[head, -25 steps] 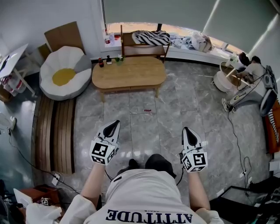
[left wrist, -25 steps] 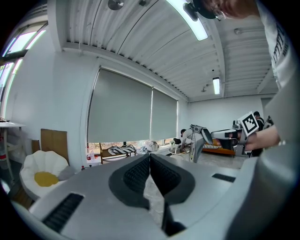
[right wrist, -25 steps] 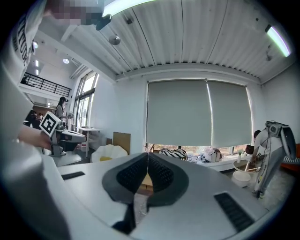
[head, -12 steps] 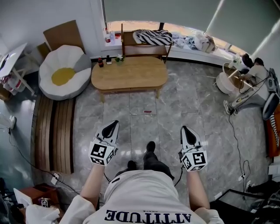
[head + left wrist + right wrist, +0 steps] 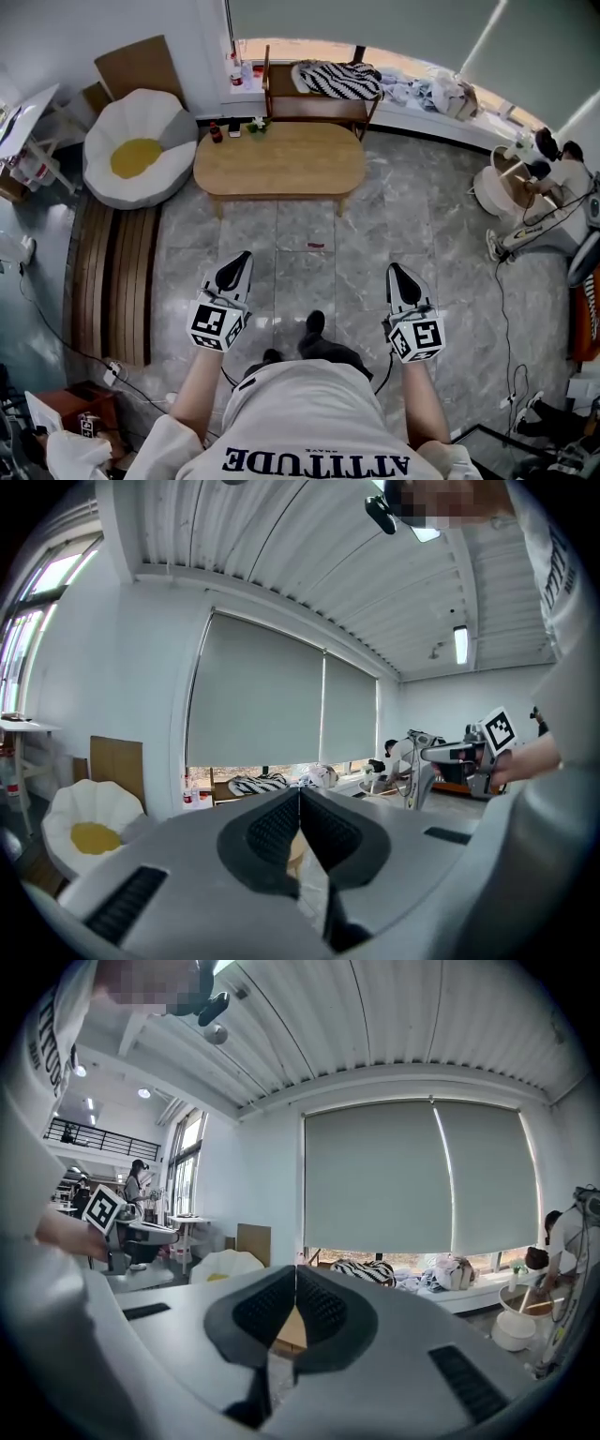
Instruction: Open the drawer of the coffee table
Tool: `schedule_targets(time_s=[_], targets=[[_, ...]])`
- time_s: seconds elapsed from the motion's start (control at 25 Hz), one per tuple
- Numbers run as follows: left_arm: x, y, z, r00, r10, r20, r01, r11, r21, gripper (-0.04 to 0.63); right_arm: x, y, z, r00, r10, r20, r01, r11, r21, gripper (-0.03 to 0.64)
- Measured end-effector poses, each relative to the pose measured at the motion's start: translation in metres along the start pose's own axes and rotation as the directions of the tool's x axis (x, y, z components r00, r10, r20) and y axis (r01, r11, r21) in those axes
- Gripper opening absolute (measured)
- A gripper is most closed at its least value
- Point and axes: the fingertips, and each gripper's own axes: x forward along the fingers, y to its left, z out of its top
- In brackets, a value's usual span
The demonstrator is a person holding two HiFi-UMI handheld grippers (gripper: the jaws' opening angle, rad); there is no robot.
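Observation:
An oval wooden coffee table (image 5: 278, 157) stands on the grey tiled floor ahead of me, well beyond both grippers; its drawer front cannot be made out from above. My left gripper (image 5: 240, 260) is held at waist height left of my legs, its jaws closed tip to tip with nothing between them. My right gripper (image 5: 397, 274) hangs level with it on the other side, also shut and empty. In the left gripper view (image 5: 300, 794) and the right gripper view (image 5: 295, 1272) the pads meet, and a sliver of the table (image 5: 286, 1332) shows below them.
Small bottles and a plant (image 5: 234, 128) sit at the table's far left corner. A white egg-shaped floor cushion (image 5: 136, 159) lies left, wooden slats (image 5: 112, 272) beside it. A wooden bench with striped cloth (image 5: 328, 86) stands behind the table. A person (image 5: 558, 164) sits at the far right, cables on the floor.
I have walked forward: the coffee table sits nearer and lower in the head view, and my feet have shifted. Both grippers stay shut in the same pose.

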Motion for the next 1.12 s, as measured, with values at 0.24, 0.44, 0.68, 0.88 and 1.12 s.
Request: schedule_targets(time_s=[0.24, 0.44, 0.68, 0.88, 1.12], targets=[[0.052, -0.002, 0.003, 0.999, 0.044, -0.021, -0.044, 0.999, 0.0, 0.02, 0.041, -0.05, 0.0, 0.999, 0.048, -0.002, -0.048, 0.999, 0.005, 0.018], [0.092, -0.006, 0.006, 0.996, 0.08, -0.029, -0.08, 0.997, -0.007, 0.02, 0.072, -0.086, -0.005, 0.996, 0.087, -0.014, -0.087, 0.996, -0.005, 0.018], [0.124, -0.014, 0.008, 0.995, 0.091, -0.041, -0.092, 0.996, -0.014, 0.02, 0.095, -0.112, -0.006, 0.994, 0.111, -0.014, -0.11, 0.994, 0.018, 0.018], [0.145, 0.004, 0.008, 0.994, 0.092, -0.061, -0.093, 0.996, -0.014, 0.02, 0.121, -0.122, -0.01, 0.994, 0.103, -0.022, -0.103, 0.994, 0.04, 0.018], [0.176, 0.041, -0.003, 0.994, 0.076, -0.076, -0.079, 0.997, -0.027, 0.02, 0.159, -0.124, -0.015, 0.997, 0.075, -0.034, -0.073, 0.996, 0.053, 0.018]])
